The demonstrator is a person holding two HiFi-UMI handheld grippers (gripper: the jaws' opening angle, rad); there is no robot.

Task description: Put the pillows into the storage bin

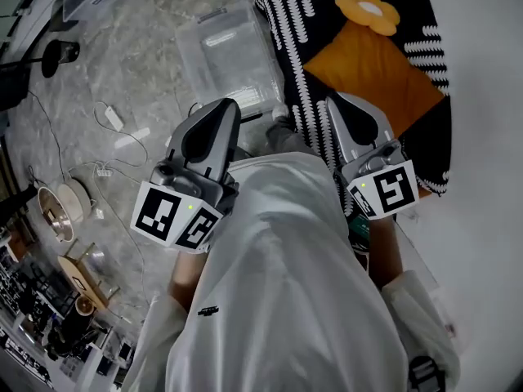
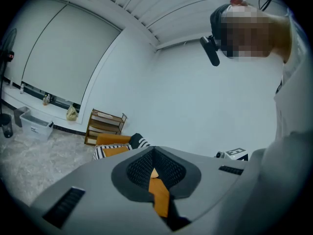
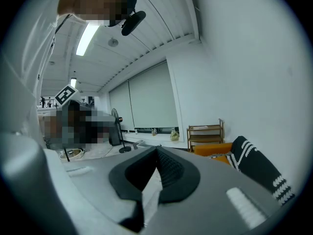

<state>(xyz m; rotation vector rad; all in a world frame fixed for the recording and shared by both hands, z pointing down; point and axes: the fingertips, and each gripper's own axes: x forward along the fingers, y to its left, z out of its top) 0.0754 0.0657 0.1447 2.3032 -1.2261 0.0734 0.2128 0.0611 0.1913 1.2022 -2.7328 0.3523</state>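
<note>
Both grippers are held close in front of the person's white shirt (image 1: 286, 284), pointing away from the body. The left gripper (image 1: 223, 104) has its jaws together at the tips. In its own view (image 2: 153, 150) a strip of orange shows through the slit beneath them, but nothing is pinched. The right gripper (image 1: 335, 99) is likewise closed and empty, its pads meeting with only pale floor behind the slit (image 3: 156, 148).

The pillows lie on the floor to the right and a little farther off. An orange pillow (image 1: 372, 76) with a flower (image 1: 368, 11) on it rests on top of a black-and-white pillow (image 1: 286, 23). The right gripper's tips sit over the near edge of that patterned pillow, and I cannot tell whether they touch it. From the right gripper's view the black-and-white pillow (image 3: 259, 173) is close on the right, with the orange one (image 3: 215, 148) beyond it near a wooden shelf (image 3: 205, 133).

The bin (image 1: 196, 51) stands on the marble floor (image 1: 122, 72) just left of the pillows, beyond the left gripper's tips. It is clear plastic and its bottom shows through; both pillows lie outside it. A second clear bin (image 2: 36, 129) sits by the far wall.
</note>
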